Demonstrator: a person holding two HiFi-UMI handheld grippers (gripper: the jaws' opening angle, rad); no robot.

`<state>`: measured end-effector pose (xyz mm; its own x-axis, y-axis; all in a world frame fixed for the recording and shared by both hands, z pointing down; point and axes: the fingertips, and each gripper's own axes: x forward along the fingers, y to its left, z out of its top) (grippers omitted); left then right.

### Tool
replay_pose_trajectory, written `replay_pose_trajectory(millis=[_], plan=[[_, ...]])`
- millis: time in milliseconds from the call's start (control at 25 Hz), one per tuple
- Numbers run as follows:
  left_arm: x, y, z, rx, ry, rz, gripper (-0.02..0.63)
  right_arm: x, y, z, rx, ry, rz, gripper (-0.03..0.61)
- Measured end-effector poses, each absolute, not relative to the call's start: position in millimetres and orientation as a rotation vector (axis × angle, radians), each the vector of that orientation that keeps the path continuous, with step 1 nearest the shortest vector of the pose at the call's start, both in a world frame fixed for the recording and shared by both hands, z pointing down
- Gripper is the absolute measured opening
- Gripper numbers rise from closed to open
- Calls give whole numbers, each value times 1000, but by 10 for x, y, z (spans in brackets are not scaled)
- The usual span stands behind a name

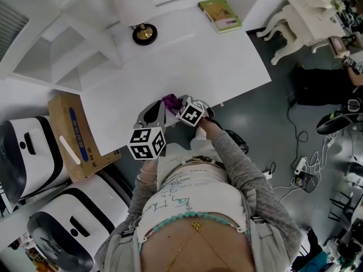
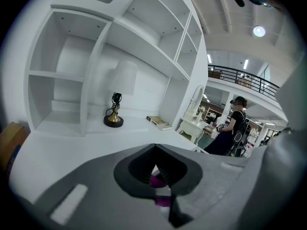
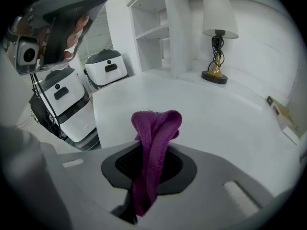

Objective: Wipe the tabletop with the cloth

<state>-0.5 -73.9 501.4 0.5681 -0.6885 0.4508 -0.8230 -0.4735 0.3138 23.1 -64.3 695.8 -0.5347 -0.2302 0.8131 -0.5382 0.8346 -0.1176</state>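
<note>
The right gripper [image 3: 149,163] has its jaws clamped on a purple knitted cloth [image 3: 153,143]. The cloth runs up through the dark pads and folds over in a bunch just past their tips. In the head view the cloth [image 1: 170,101] sits over the near edge of the white rectangular tabletop [image 1: 198,61], close to the person's body and about midway along that edge.

The left gripper [image 2: 154,157] is just beside it, toward the near left corner. Its jaws are drawn together, and slivers of purple show in the narrow slit between them. Whether they pinch the cloth cannot be told.

A lamp with a white shade and a gold and black base [image 1: 140,21] stands by the far left corner. A thin green-covered book [image 1: 220,15] lies at the far right corner. A brown cardboard box [image 1: 76,135] sits off the left edge, beside the near left corner.
</note>
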Motion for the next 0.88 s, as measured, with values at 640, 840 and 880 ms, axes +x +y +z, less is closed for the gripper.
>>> replay_pose_trajectory(millis=[640,840,880], plan=[[484,-681,4926,2291,-1270,348,0,835,-690,6977,551,-2119,449,83],[590,-630,4913,2277,-1299,352,0,975,-687,6962,550,-2119,457,83],[610,-616,4913,2274,-1305,351,0,1007,-688,6966,551,-2117,456,83]])
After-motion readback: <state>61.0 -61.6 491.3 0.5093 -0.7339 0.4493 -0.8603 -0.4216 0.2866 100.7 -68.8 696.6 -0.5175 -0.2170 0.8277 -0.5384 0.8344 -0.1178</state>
